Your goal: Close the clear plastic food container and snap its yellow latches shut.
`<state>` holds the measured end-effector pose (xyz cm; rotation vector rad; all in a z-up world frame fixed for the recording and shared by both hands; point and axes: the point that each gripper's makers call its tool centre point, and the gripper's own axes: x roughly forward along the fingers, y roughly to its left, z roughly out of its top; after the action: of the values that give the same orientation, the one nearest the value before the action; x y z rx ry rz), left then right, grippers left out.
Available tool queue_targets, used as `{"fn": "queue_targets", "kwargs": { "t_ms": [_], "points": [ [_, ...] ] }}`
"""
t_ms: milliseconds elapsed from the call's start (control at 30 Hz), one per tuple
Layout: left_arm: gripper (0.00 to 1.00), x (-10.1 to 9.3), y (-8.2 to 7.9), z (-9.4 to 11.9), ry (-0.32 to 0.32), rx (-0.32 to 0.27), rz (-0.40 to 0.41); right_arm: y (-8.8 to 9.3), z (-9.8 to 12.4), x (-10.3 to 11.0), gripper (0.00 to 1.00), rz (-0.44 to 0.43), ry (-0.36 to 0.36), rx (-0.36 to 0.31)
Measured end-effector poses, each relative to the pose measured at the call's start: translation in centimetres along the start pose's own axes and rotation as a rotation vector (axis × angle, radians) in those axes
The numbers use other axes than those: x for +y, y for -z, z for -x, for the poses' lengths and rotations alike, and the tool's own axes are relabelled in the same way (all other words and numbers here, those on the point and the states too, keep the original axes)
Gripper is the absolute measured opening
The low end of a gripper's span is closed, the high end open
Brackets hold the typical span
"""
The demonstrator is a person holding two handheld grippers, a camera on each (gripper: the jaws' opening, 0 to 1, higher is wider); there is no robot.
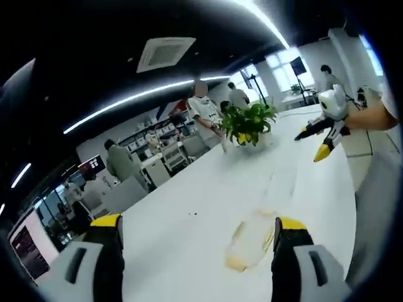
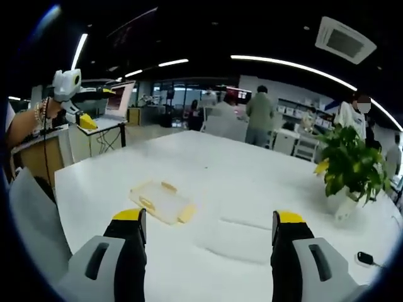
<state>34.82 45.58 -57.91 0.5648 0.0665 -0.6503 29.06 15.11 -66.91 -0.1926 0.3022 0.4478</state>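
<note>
A clear plastic food container (image 2: 161,201) with yellow latches lies flat on the white table (image 2: 252,189) – at 11 o'clock from the right gripper (image 2: 211,229), jaws apart. The left gripper (image 1: 198,233) – also apart – sees it at 1 o'clock; no readable writing

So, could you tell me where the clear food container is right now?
The clear food container lies flat on the white table, ahead of the right hand-held gripper toward its left jaw, well away from the potted plant.
</note>
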Motion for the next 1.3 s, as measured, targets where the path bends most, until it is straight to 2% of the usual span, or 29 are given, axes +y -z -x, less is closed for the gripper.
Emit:
{"fn": "queue_targets", "kwargs": {
  "t_ms": [33,100,267,333,400,467,500,533,567,667,867,1033,1100,1167,1300],
  "points": [
    [0.98,0.2,0.2,0.0,-0.005,0.018,-0.010,-0.3,0.0,-0.1,0.79,0.008,-0.003,-0.001],
    [0.97,0.0,0.4,-0.3,0.027,0.038,-0.013,-1.2,-0.2,-0.4,0.79,0.035,-0.005,-0.010],
    [0.91,1.3,0.5,-1.6,0.049,0.042,0.004,-3.7,-1.5,-0.4,0.77,0.117,-0.062,-0.031],
    [0.88,1.5,1.4,-2.5,0.084,0.088,-0.032,-4.7,-2.4,0.2,0.73,0.169,-0.119,-0.038],
    [0.85,0.9,2.6,-3.6,0.138,0.138,-0.071,-4.9,-3.5,1.1,0.69,0.206,-0.177,-0.018],
    [0.85,-0.4,4.4,-4.7,0.210,0.209,-0.045,-5.0,-4.9,1.8,0.67,0.249,-0.221,0.003],
    [0.85,-1.0,5.5,-5.3,0.244,0.251,-0.045,-4.9,-5.4,2.1,0.67,0.264,-0.233,0.014],
    [0.84,-1.1,5.8,-5.6,0.251,0.264,-0.047,-4.6,-6.3,2.4,0.66,0.290,-0.254,0.035],
    [0.83,-1.5,6.9,-6.1,0.271,0.306,-0.051,-4.4,-6.8,2.7,0.66,0.304,-0.271,0.048],
    [0.82,-2.4,8.4,-7.3,0.315,0.360,-0.014,-3.6,-8.7,3.3,0.64,0.312,-0.314,0.081],
    [0.81,-3.0,10.4,-9.4,0.377,0.387,-0.024,-1.4,-11.8,4.1,0.65,0.359,-0.401,0.166],
    [0.79,-4.4,13.0,-10.6,0.459,0.447,-0.001,0.2,-13.7,4.3,0.62,0.410,-0.476,0.223],
    [0.77,-4.9,14.0,-11.2,0.485,0.463,-0.015,0.9,-14.4,4.3,0.61,0.422,-0.503,0.251],
    [0.74,-5.2,14.4,-11.7,0.501,0.460,-0.033,1.4,-14.9,4.4,0.61,0.428,-0.525,0.264],
    [0.70,-6.5,15.3,-12.6,0.549,0.464,-0.005,3.1,-16.1,4.6,0.60,0.445,-0.568,0.315]
  ]
}}
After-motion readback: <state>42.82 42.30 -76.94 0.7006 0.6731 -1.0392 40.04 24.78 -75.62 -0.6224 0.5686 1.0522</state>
